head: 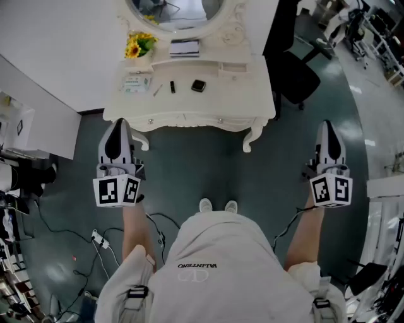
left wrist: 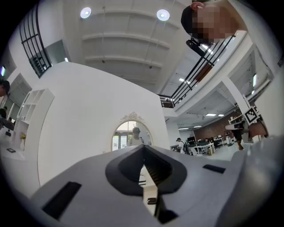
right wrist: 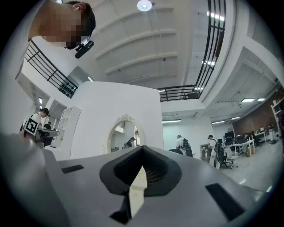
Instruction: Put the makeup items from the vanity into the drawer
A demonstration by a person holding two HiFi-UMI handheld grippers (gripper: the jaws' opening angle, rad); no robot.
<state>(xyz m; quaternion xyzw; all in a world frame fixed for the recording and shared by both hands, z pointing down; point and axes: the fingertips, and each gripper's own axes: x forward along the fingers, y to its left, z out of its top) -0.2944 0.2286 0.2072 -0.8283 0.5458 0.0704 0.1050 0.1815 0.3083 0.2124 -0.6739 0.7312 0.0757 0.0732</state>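
I stand in front of the white vanity, whose front drawer is closed. On its top lie a small black compact, a black lipstick tube, a thin pencil and a pale flat box. My left gripper hangs shut and empty in front of the vanity's left corner. At the same height, right of the vanity leg, my right gripper is shut with nothing in it. Both point at the oval mirror.
Sunflowers and a striped box stand at the back of the vanity under the mirror. A black chair sits to the right. Cables run over the floor at my left, beside equipment.
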